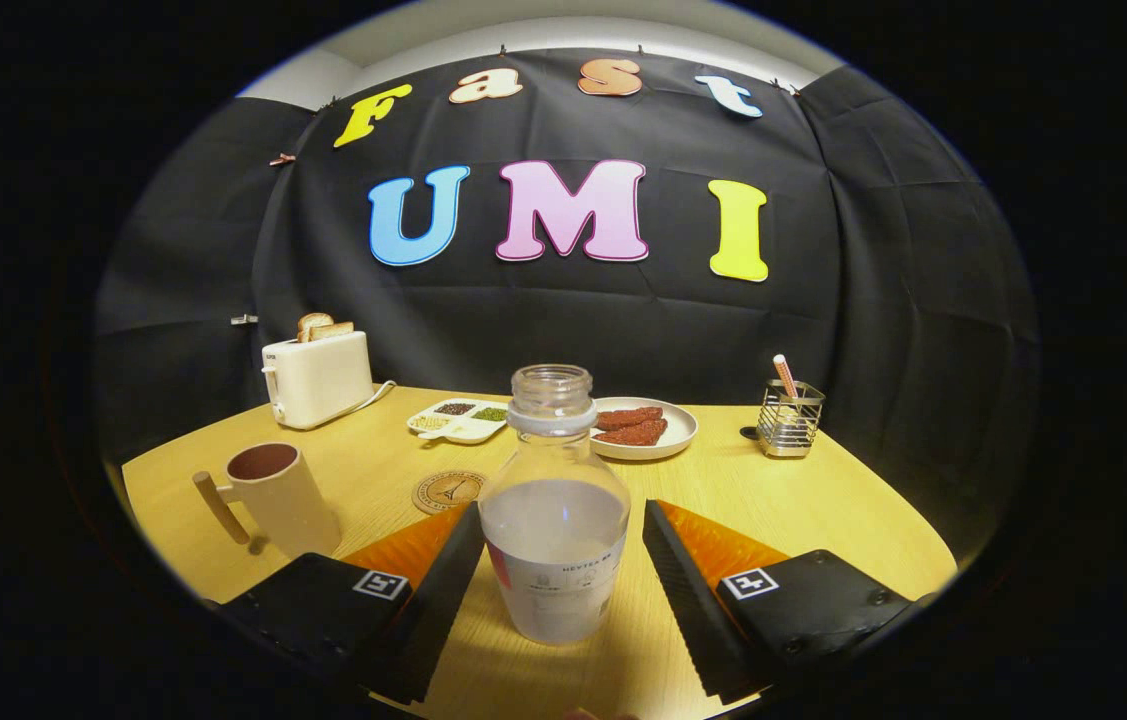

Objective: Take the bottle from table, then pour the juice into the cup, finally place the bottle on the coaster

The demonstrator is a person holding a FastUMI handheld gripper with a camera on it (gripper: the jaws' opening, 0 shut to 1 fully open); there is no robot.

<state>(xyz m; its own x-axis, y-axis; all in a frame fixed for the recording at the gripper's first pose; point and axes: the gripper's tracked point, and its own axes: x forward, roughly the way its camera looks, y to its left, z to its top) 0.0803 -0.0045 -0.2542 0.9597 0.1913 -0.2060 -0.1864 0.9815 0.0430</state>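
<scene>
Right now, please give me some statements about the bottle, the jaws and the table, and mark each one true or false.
1. The bottle stands upright between the jaws of the gripper. True.
2. The bottle still has its cap on. False: its mouth is open.
3. The bottle already rests on the coaster. False: the coaster lies bare beyond the left jaw.
4. The cup with a wooden handle stands on the table. True.
5. The jaws press on the bottle. False: a gap shows on the right side.
</scene>
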